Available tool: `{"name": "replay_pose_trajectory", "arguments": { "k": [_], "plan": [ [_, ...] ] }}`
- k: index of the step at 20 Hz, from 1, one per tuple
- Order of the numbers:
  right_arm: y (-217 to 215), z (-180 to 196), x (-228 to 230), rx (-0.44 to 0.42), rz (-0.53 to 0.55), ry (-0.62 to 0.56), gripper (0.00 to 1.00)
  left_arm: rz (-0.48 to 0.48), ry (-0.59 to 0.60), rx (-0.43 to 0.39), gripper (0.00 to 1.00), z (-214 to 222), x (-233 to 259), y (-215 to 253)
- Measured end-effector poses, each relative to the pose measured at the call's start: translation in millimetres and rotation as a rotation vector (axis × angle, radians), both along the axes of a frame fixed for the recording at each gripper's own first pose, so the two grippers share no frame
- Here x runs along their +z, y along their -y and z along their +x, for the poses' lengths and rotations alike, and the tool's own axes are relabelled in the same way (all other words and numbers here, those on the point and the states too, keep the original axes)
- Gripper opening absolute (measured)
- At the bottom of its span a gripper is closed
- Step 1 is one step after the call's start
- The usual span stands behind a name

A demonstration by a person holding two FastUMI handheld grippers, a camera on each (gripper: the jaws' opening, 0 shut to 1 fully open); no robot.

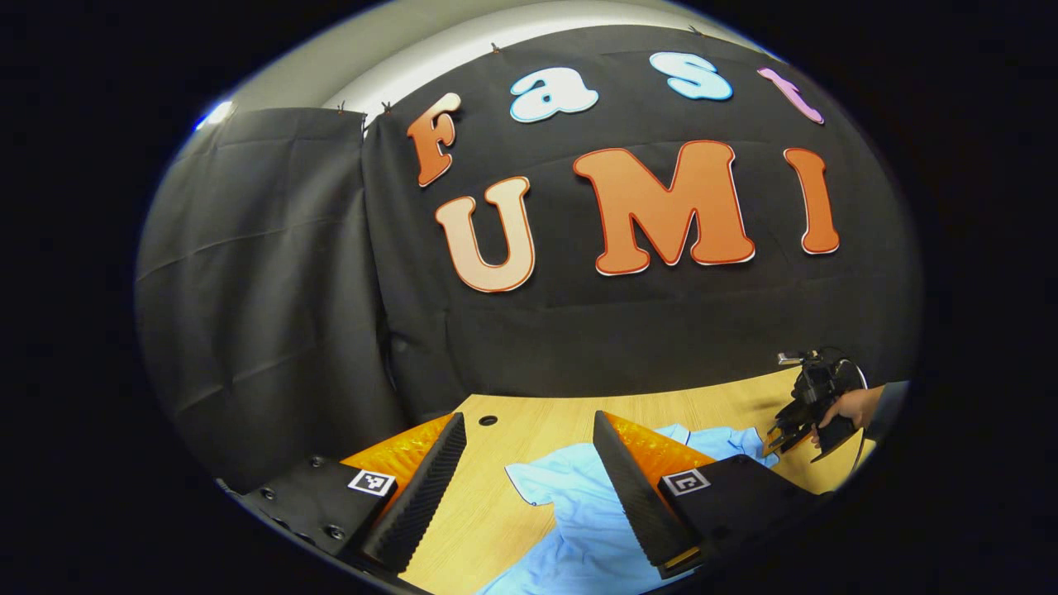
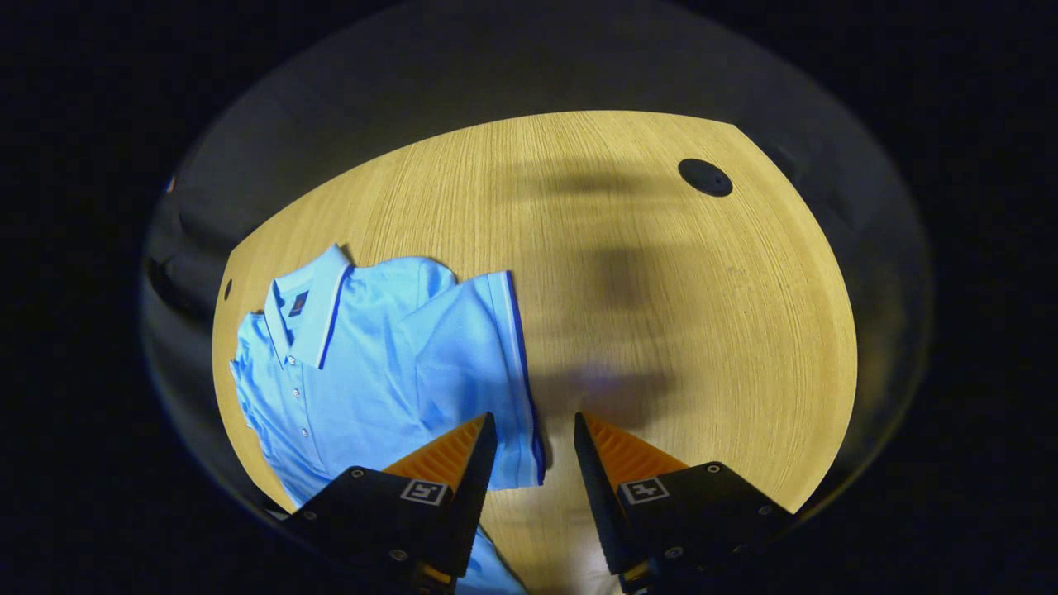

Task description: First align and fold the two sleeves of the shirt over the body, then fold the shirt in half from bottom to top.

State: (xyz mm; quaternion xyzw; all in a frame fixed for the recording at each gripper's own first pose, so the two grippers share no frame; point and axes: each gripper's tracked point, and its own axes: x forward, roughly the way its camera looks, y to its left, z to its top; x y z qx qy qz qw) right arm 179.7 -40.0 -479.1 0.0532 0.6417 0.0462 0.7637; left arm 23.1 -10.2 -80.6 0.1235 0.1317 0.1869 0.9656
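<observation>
While the light blue shirt (image 2: 372, 364) is lying face up on the wooden tabletop (image 2: 661, 330), close to one edge and well apart from the dark round hole (image 2: 705, 177) near the opposite corner, neither claw is holding any part of it. In the right gripper view, the right claw (image 2: 536, 438) is hovering just over the sleeve hem with its jaws parted moderately and nothing between them. In the left gripper view, the left claw (image 1: 529, 450) is standing wide open above the cloth, likewise empty; a hand (image 1: 851, 406) is showing farther off, holding the other gripper.

Handling judgement: the shirt is appearing light, soft and limp. It is likely to drape and slide on the smooth wood, so a pinch at the sleeve hem or cuff corner should be giving the best control.

Appearance: the collar (image 2: 306, 307) is carrying a darker trim line and a small dark label, a buttoned placket is running down the chest, and the near sleeve (image 2: 479, 372) is spreading outward with a white and dark band along its hem. Sleeves are not yet looking folded over the body.
</observation>
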Motion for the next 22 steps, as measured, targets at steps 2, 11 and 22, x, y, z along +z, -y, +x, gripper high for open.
{"name": "replay_pose_trajectory", "arguments": {
  "k": [2,11,22],
  "plan": [
    [-1,3,0,0.001,0.002,0.007,0.54,0.015,-0.005,-0.013,1.0,5,-1,7],
    [-11,5,1,-0.05,0.113,0.03,0.02,0.028,-0.012,-0.066,1.0,23,-2,29],
    [-74,13,60,0.003,0.241,0.166,0.02,-0.062,0.024,-0.05,1.0,20,-6,-19]
  ]
}}
